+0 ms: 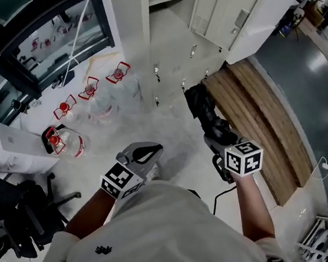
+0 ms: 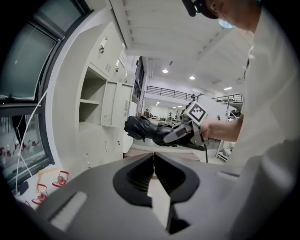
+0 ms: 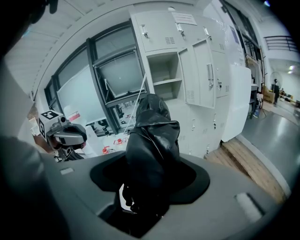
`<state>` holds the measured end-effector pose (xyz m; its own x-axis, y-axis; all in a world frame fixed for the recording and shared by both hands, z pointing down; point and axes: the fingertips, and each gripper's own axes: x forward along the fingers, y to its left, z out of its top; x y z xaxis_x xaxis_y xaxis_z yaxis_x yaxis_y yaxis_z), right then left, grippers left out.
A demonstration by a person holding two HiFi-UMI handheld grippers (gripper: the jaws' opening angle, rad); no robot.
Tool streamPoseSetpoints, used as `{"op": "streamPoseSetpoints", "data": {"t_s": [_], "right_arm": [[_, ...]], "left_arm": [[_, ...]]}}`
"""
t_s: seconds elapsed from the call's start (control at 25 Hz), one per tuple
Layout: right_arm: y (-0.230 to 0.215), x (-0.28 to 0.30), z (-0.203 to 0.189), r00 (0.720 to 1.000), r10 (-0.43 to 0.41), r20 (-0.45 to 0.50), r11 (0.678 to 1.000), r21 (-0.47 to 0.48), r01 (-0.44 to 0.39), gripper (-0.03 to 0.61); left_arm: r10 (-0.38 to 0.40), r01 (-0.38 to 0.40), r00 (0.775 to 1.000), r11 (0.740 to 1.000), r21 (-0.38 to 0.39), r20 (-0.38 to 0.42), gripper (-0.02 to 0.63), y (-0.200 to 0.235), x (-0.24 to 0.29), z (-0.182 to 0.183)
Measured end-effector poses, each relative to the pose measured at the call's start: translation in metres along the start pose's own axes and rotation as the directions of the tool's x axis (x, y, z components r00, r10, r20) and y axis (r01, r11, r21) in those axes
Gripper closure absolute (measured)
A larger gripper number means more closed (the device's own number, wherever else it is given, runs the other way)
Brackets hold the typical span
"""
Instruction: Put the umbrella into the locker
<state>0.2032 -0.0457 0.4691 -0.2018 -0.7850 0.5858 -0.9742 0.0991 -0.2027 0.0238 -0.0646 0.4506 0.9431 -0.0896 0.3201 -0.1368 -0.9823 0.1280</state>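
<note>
A black folded umbrella (image 1: 204, 107) sticks forward out of my right gripper (image 1: 215, 141), which is shut on its near end. In the right gripper view the umbrella (image 3: 152, 140) fills the gap between the jaws and points at the white locker bank with one open compartment (image 3: 165, 75) and its open door (image 3: 208, 70). My left gripper (image 1: 148, 150) is held lower left of it, jaws shut and empty. From the left gripper view the shut jaws (image 2: 153, 157) face the umbrella (image 2: 142, 129) and the locker's open compartment (image 2: 91, 105).
Several large water bottles (image 1: 89, 90) with red handles lie on the floor by the window at left. A raised wooden platform (image 1: 265, 125) runs along the right. A black office chair (image 1: 18, 210) and a white box (image 1: 13, 150) sit at lower left.
</note>
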Motion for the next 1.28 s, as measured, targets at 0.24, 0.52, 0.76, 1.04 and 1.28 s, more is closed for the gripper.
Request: {"op": "streamPoseSetpoints", "data": {"t_s": [0.24, 0.52, 0.76, 1.04, 1.28], "right_arm": [[-0.024, 0.063, 0.052, 1.000, -0.023, 0.014, 1.000, 0.019, 0.022, 0.334], [-0.060, 0.131, 0.125, 1.000, -0.019, 0.005, 1.000, -0.017, 0.019, 0.334], [-0.092, 0.199, 0.189, 1.000, 0.029, -0.009, 0.997, -0.069, -0.030, 0.334], [-0.135, 0.274, 0.251, 0.997, 0.064, -0.048, 0.987, -0.145, -0.070, 0.334], [-0.157, 0.342, 0.290, 0.992, 0.096, -0.084, 0.977, -0.181, -0.110, 0.334]], "left_arm": [[0.010, -0.010, 1.000, 1.000, 0.018, -0.006, 0.555, 0.071, -0.002, 0.011], [0.061, -0.060, 0.998, 0.998, -0.024, 0.031, 0.555, 0.120, 0.011, 0.027], [0.167, -0.165, 0.985, 0.985, -0.046, 0.049, 0.555, 0.173, 0.038, 0.054], [0.300, -0.294, 0.952, 0.952, -0.084, 0.058, 0.555, 0.229, 0.070, 0.082], [0.393, -0.386, 0.918, 0.915, -0.118, 0.042, 0.555, 0.260, 0.090, 0.092]]}}
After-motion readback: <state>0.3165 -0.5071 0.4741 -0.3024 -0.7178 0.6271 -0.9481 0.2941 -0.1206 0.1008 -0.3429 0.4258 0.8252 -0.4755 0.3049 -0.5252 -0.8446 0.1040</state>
